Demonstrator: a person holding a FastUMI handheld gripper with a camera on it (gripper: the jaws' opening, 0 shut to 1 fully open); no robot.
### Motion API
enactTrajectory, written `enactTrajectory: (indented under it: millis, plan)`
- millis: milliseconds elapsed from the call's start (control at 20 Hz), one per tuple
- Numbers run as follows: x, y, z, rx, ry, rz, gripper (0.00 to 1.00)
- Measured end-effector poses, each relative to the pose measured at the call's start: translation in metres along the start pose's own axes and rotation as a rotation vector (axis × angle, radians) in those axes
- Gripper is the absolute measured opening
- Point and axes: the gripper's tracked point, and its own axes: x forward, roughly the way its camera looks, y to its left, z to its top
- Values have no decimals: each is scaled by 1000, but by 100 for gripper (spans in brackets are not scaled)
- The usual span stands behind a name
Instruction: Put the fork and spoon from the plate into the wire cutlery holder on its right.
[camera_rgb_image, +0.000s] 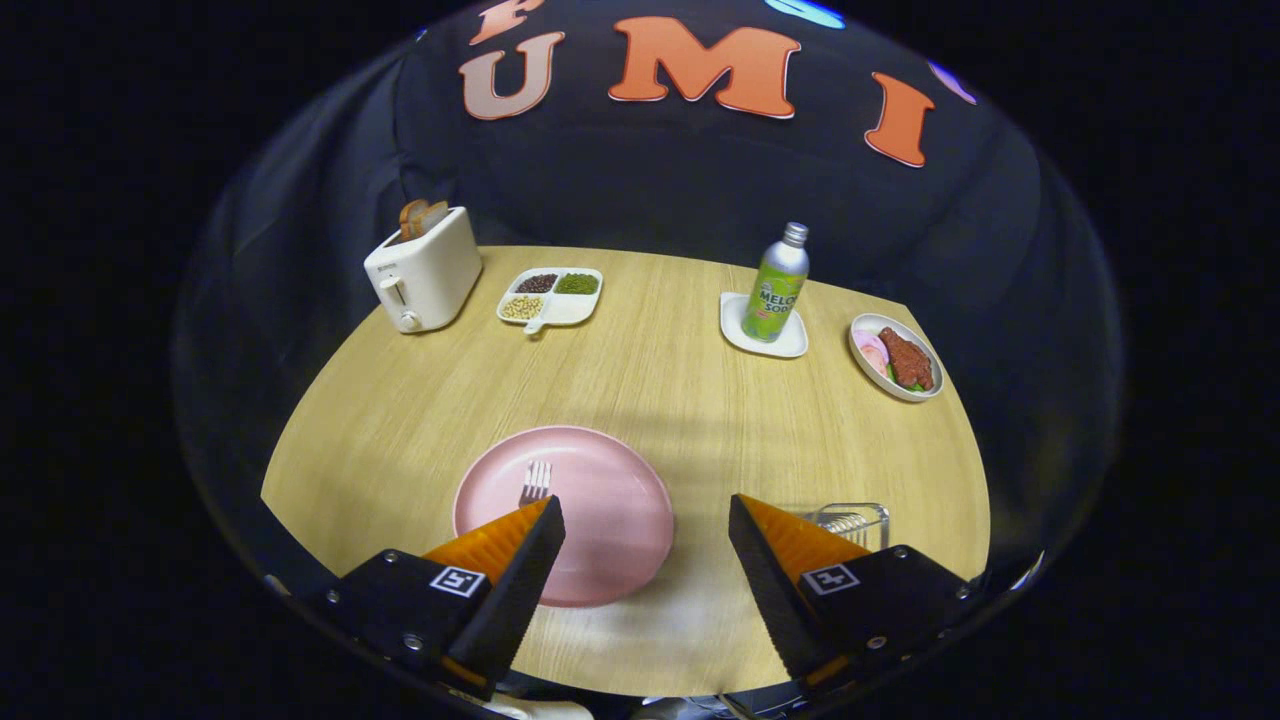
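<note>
The orange-and-black gripper (647, 520) hangs with fingers spread wide, empty, leaving room to straddle a handle. The silver fork (535, 482) lies on the round pink plate (620, 500), tines beside the left finger; the spoon isn't discernible. The clear wire cutlery holder (852, 521) sits right of it.

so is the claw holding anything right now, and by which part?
Nothing is held. The claw is open, its fingers wide apart above the pink plate. The fork lies on the plate just beyond one fingertip, untouched.
</note>
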Motion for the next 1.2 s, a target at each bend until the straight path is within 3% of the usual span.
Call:
enactTrajectory:
  millis: [200, 950, 1200]
  plan:
    - [11, 44, -20, 66, -11, 53, 99]
    - [40, 86, -80, 59, -26, 42, 97]
    - [54, 96, -96, 53, 21, 52, 78]
